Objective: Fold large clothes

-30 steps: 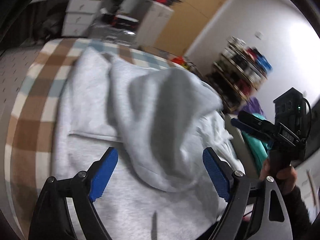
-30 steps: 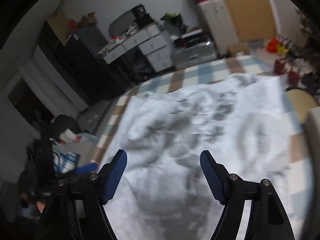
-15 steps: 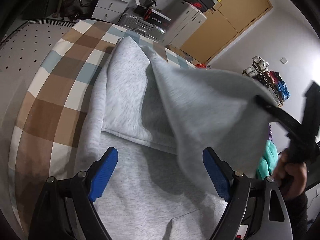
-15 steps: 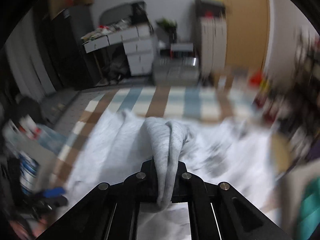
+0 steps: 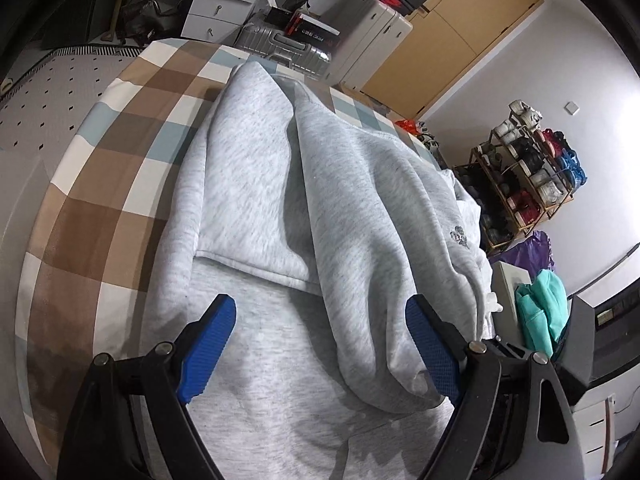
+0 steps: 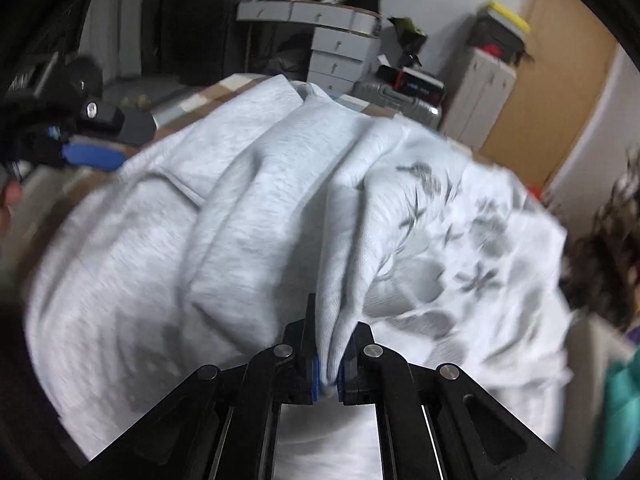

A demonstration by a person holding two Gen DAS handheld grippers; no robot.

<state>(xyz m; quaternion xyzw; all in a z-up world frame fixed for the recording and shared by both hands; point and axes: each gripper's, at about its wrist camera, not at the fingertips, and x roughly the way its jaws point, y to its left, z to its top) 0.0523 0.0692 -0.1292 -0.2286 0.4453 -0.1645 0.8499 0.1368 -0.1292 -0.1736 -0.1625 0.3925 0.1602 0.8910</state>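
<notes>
The bed [image 5: 96, 200], w/ its brown, blue and white check cover, carries the grey sweatshirt [image 5: 256, 208], which lies spread over most of it, long axis running away from both cameras toward the far end of the bed. One side of the garment is lifted into a draped fold [image 5: 372, 240] that hangs over the flat part, w/ a small printed mark on it near the right edge. Beyond the bed: white drawers [image 5: 224, 4], a silver suitcase [image 5: 280, 46], a shoe rack [image 5: 528, 172] by the wall. The right claw [image 6: 328, 376] is clamped tight on a pinch of the grey fabric, cloth bunched betw. its blue pads and rising straight ahead of it; that frame is blurred, so how much cloth it has is hard to say. The left claw [image 5: 320, 344] hangs wide apart over the near part of the garment, gripping nothing; the hanging fold's lower end sits betw. its fingers, close against the right-hand pad [image 5: 434, 352], whether touching can't tell. Key relation, as a judgement: the held fold lies ahead and to the right of the left claw, so the right hand is the one carrying it, prob. across the body toward the left side; the left is nearer the flat hem and free to pin or catch the edge.
</notes>
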